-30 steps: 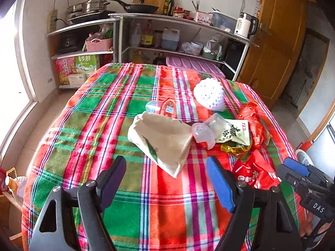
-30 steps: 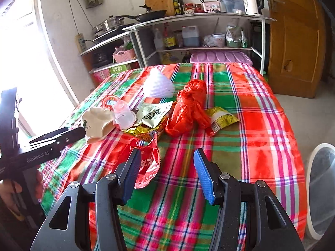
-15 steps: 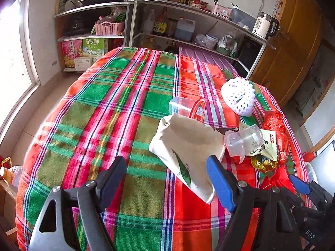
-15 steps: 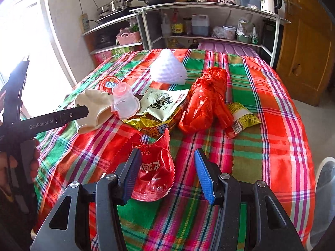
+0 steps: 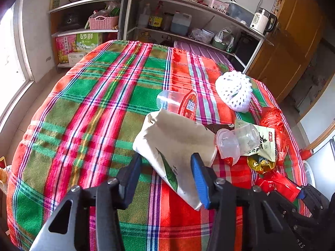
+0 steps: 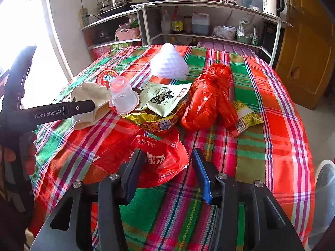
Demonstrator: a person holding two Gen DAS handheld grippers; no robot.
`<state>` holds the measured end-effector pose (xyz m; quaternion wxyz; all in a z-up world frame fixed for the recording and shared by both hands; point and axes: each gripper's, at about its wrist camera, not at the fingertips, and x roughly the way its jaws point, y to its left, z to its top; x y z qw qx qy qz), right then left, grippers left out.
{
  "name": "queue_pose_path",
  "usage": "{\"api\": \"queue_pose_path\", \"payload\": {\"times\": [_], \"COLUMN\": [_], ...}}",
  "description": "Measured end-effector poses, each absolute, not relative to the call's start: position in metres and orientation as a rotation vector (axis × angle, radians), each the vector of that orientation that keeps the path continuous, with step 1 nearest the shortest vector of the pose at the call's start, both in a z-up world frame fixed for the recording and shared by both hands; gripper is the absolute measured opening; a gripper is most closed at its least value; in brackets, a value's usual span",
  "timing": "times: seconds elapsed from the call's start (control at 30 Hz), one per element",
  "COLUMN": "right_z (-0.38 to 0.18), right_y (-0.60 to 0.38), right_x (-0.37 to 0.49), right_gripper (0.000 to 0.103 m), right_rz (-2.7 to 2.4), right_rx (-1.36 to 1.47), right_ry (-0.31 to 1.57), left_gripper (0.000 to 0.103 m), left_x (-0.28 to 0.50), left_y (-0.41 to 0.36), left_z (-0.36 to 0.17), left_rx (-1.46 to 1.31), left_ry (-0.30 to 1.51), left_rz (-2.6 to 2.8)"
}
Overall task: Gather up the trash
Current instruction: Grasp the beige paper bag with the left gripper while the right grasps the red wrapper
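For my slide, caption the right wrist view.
Right gripper closing around a red snack wrapper on the plaid tablecloth, more trash piled beyond.

White walls, bright window (image 5: 8, 67), metal shelving (image 6: 209, 6), wooden door (image 6: 307, 48), plaid-covered table (image 5: 94, 104), possibly tiled floor.

Surface (image 5: 88, 113): woven plaid cloth, matt. Beige bag (image 5: 178, 140): matt paper. Cup (image 5: 238, 142): clear plastic, smooth. Red wrapper (image 6: 161, 159): glossy plastic film. White fruit net (image 6: 168, 63): foam mesh.
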<state>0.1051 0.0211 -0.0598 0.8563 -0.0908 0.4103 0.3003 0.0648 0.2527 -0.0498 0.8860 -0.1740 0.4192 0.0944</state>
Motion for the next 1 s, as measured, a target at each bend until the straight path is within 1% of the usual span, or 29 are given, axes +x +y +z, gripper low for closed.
{"api": "queue_pose_path", "payload": {"times": [0.03,0.1,0.17,0.3,0.43,0.57,0.87,0.93,1.0], "right_z": [-0.060,-0.059,-0.059,-0.059,-0.058,-0.056,-0.054,-0.053,-0.052], "right_y": [0.021,0.023,0.024,0.022,0.021,0.020,0.016,0.015,0.013], "right_x": [0.105,0.103,0.101,0.100,0.098,0.094,0.093,0.093,0.092], "right_gripper": [0.043,0.038,0.037,0.034,0.027,0.020,0.010,0.007,0.006], "right_rz": [0.637,0.641,0.640,0.643,0.639,0.642,0.648,0.645,0.652], "right_rx": [-0.191,-0.200,-0.211,-0.207,-0.211,-0.212,-0.195,-0.192,-0.183], "right_ry": [0.862,0.855,0.850,0.848,0.837,0.830,0.819,0.817,0.818], "left_gripper": [0.040,0.039,0.037,0.031,0.027,0.026,0.024,0.024,0.024], "left_x": [0.065,0.064,0.064,0.062,0.060,0.056,0.043,0.037,0.031], "left_y": [0.252,0.251,0.251,0.250,0.246,0.242,0.239,0.238,0.238], "left_z": [-0.050,-0.050,-0.050,-0.048,-0.046,-0.045,-0.043,-0.043,-0.042], "left_rx": [-0.360,-0.353,-0.349,-0.342,-0.322,-0.314,-0.307,-0.312,-0.314], "left_ry": [0.874,0.873,0.872,0.865,0.861,0.856,0.851,0.851,0.844], "left_rz": [0.199,0.198,0.198,0.193,0.193,0.193,0.179,0.172,0.170]}}
